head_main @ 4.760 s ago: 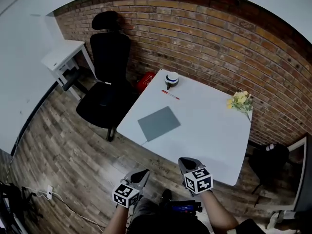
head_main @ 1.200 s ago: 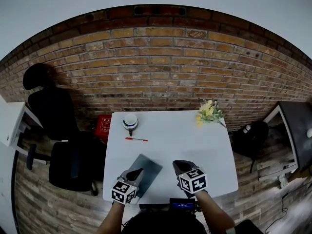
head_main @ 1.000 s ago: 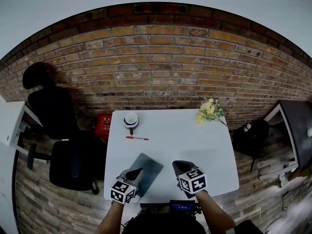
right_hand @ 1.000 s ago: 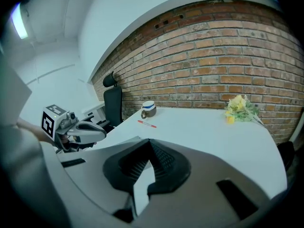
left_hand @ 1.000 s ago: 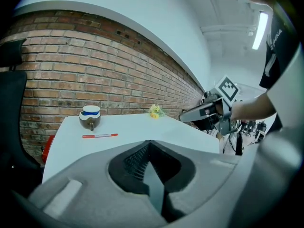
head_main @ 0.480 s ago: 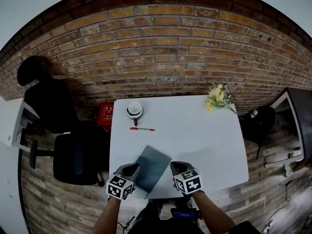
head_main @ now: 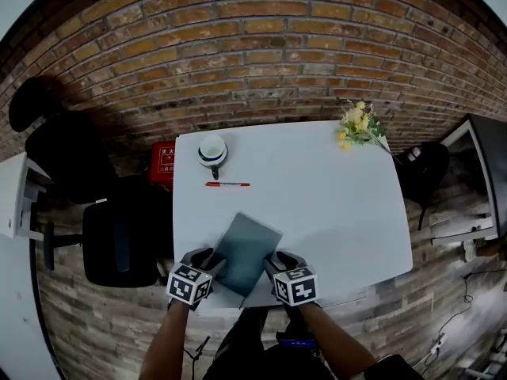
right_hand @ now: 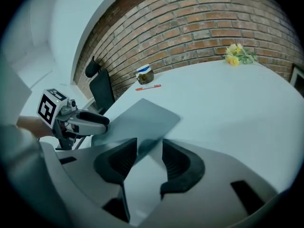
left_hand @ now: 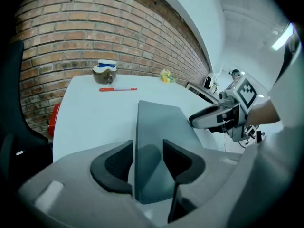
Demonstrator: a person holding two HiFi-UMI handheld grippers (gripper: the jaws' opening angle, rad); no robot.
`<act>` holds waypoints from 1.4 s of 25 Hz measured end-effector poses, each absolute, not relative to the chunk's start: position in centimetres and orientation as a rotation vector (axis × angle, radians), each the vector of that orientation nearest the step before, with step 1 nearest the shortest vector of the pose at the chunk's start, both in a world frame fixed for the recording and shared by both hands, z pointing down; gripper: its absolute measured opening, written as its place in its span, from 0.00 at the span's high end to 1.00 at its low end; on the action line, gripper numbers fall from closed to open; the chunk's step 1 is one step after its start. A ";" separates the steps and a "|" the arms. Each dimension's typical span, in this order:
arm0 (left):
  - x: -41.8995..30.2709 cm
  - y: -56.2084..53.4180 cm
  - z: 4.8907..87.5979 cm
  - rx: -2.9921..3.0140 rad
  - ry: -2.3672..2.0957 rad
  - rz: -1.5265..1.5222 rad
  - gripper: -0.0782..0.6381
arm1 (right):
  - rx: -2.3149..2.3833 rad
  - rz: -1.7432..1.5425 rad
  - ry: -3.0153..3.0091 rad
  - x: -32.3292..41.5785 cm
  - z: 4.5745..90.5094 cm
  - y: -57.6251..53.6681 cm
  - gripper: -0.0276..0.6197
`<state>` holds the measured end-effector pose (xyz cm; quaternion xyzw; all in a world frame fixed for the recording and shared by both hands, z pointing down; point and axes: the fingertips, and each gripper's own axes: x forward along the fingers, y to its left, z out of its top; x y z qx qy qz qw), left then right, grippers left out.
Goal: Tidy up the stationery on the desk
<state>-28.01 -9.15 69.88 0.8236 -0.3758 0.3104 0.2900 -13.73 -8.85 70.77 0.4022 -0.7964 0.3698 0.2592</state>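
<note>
The grey notebook point(head_main: 247, 250) is lying flat on the surface point(head_main: 333, 204), near its front edge. It is judged thin, light and likely flexing. Left gripper point(head_main: 207, 258) and right gripper point(head_main: 276, 260), jaws just opening, are straddling its sides unclamped — best hold there.

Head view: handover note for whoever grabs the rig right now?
Left gripper: jaws have just been opening and stand apart. The grey notebook shows in the gap, not pinched.
Right gripper: same, just opened, at the notebook's other near corner.
Red pen and cup sit far left on the desk, flowers far right.
Done: nothing put away.
Left: grip notebook, then probably pen to cup.
</note>
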 end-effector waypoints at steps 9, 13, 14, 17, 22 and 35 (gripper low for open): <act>-27.6 -8.7 70.7 2.193 -0.988 0.827 0.63 | 1.152 1.026 -2.131 -14.4 71.3 -8.4 0.68; -27.6 -8.7 70.7 2.183 -1.009 0.821 0.64 | 1.141 1.024 -2.124 -15.1 71.3 -8.3 0.66; -27.6 -8.7 70.7 2.177 -1.018 0.816 0.64 | 1.149 1.022 -2.119 -15.1 71.3 -8.3 0.66; -27.3 -8.4 70.7 2.144 -1.027 0.777 0.64 | 1.179 1.016 -2.107 -14.6 71.3 -8.5 0.68; -25.5 -8.3 70.7 2.098 -1.042 0.707 0.66 | 1.173 0.981 -2.103 -12.7 71.2 -9.8 0.70; -14.2 -11.5 70.9 1.990 -1.083 0.591 0.70 | 1.165 0.811 -2.065 -1.9 71.0 -16.0 0.73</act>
